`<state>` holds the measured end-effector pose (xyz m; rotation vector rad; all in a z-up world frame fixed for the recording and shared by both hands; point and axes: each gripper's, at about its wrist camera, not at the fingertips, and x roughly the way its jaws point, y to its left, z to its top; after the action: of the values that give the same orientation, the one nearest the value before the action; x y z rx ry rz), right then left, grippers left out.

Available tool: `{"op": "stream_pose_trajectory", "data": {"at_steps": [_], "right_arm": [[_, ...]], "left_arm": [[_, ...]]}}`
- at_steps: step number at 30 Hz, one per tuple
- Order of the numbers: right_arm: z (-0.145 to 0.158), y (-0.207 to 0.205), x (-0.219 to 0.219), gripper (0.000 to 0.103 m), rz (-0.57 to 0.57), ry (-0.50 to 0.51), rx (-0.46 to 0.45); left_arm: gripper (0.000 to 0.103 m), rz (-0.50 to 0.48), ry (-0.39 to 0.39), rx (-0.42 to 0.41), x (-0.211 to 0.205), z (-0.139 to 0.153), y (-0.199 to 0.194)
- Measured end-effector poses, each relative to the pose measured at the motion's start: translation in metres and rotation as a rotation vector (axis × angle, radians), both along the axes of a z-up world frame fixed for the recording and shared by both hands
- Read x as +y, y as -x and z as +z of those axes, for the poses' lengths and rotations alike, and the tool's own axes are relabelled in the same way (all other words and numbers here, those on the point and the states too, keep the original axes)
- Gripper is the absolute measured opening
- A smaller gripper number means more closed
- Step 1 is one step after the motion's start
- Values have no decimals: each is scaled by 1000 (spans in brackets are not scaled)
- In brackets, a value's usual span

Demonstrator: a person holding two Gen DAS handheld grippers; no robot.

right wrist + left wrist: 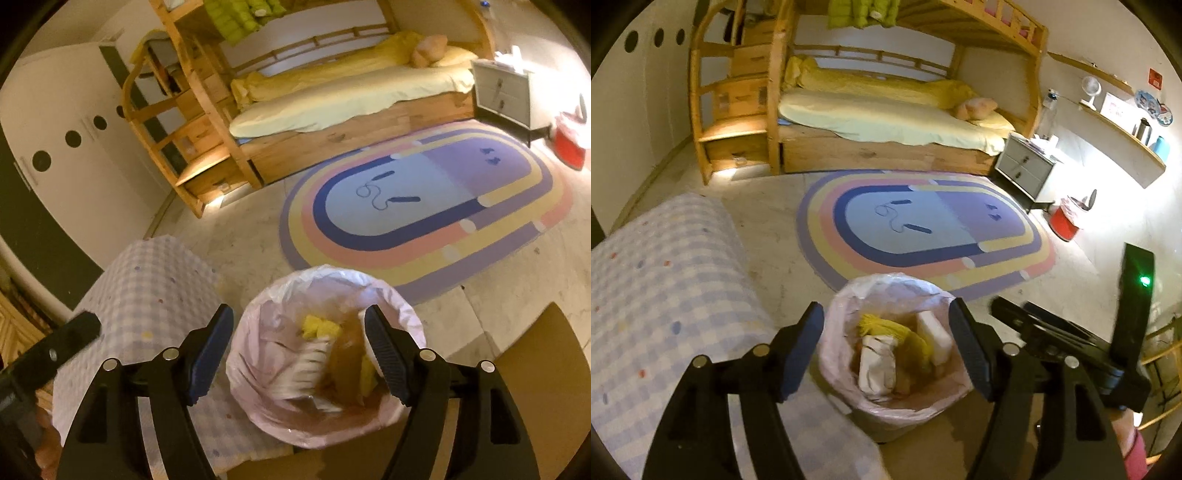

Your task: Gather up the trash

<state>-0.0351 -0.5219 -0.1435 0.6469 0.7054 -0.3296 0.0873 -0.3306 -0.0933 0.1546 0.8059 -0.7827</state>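
Observation:
A small trash bin (837,317) lined with a pale pink bag stands on the floor. It holds crumpled white paper (877,365), yellow scraps (886,326) and a white block (934,332). My left gripper (886,306) hovers over the bin, open, with nothing between its fingers. My right gripper (299,310) hangs over the same bin (332,273), also open and empty. Below it a blurred white ridged piece (306,369) lies in the bag among yellow scraps (319,326). The right gripper's body (1071,332) shows at the right of the left wrist view.
A checked cloth (665,295) covers furniture left of the bin. A striped oval rug (923,229) lies beyond, then a wooden bunk bed (886,122), a grey nightstand (1025,166) and a red bin (1065,221). A brown flat surface (535,369) sits right of the bin.

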Motion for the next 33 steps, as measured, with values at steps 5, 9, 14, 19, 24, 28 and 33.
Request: {"op": "stream_pose_trajectory", "data": {"at_steps": [5,9,14,19,24,28,33], "right_arm": [[22,27,15,74,-1,-10,-14],[48,43,34,82,11,28,-33],[80,62,63,88,60,45,-42],[115,72,104,91,146,68,-52],[145,71,151,94,294,111,-86],[166,70,188,95,354,194,-85],[186,76,222,95,434,237,-129]], "left_arm": [[76,36,-10,-64,27,19,16],[88,54,-27,-126,49,39,35],[96,78,-53,-157,81,57,57],[96,137,-55,-164,129,75,77],[96,257,-73,-146,179,90,97],[96,356,-103,-175,216,105,113],[96,493,-130,-190,266,120,131]]}}
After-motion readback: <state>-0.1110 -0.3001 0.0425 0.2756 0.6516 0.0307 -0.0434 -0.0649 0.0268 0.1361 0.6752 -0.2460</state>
